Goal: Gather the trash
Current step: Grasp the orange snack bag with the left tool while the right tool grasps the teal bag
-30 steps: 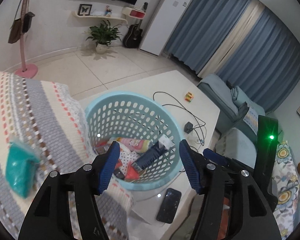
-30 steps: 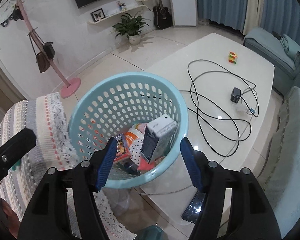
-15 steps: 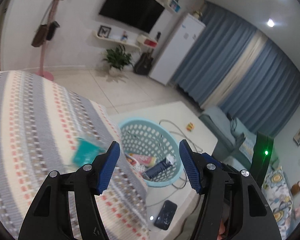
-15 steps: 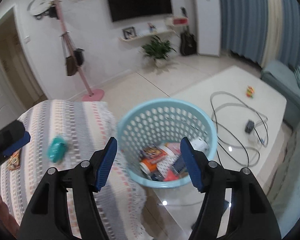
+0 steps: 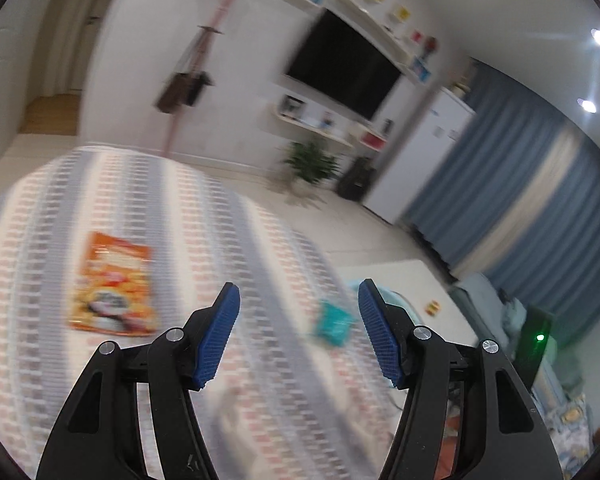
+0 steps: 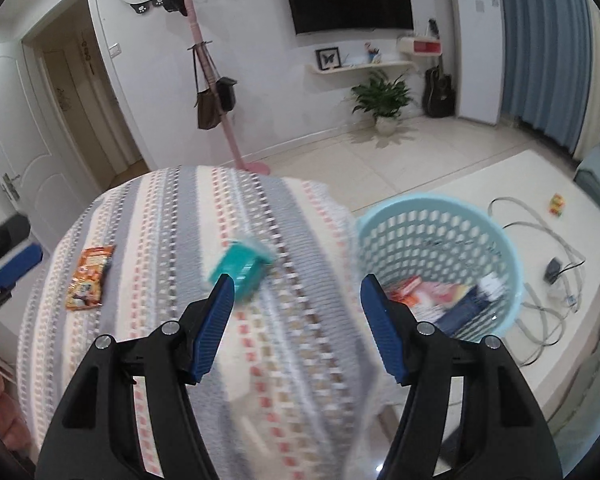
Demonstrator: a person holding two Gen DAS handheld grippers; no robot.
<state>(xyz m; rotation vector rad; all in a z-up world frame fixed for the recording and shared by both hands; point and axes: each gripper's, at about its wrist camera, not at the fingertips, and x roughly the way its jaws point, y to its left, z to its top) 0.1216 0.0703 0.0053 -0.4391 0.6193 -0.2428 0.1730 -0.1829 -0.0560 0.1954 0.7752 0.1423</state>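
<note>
An orange snack packet [image 5: 114, 284] lies flat on the striped cloth [image 5: 220, 240], left of my open, empty left gripper [image 5: 298, 336]. A teal packet [image 5: 332, 324] lies just ahead between its fingers. In the right wrist view the teal packet [image 6: 242, 266] sits by the left fingertip of my open, empty right gripper [image 6: 296, 328]. The orange packet [image 6: 88, 280] lies far left. The light blue basket [image 6: 504, 240] stands on the right with several wrappers and boxes inside. The left gripper's blue pad [image 6: 18, 266] shows at the left edge.
A white table [image 6: 520, 176] holds the basket, a grey cable [image 6: 548, 236], a black adapter [image 6: 554, 268] and a small coloured cube [image 6: 557, 204]. A pink coat stand [image 6: 220, 92], plant [image 6: 382, 100] and fridge [image 6: 476, 40] stand beyond.
Both grippers have swung left and back from the basket to over the striped cloth. The orange packet has come into the left view. Both stay open.
</note>
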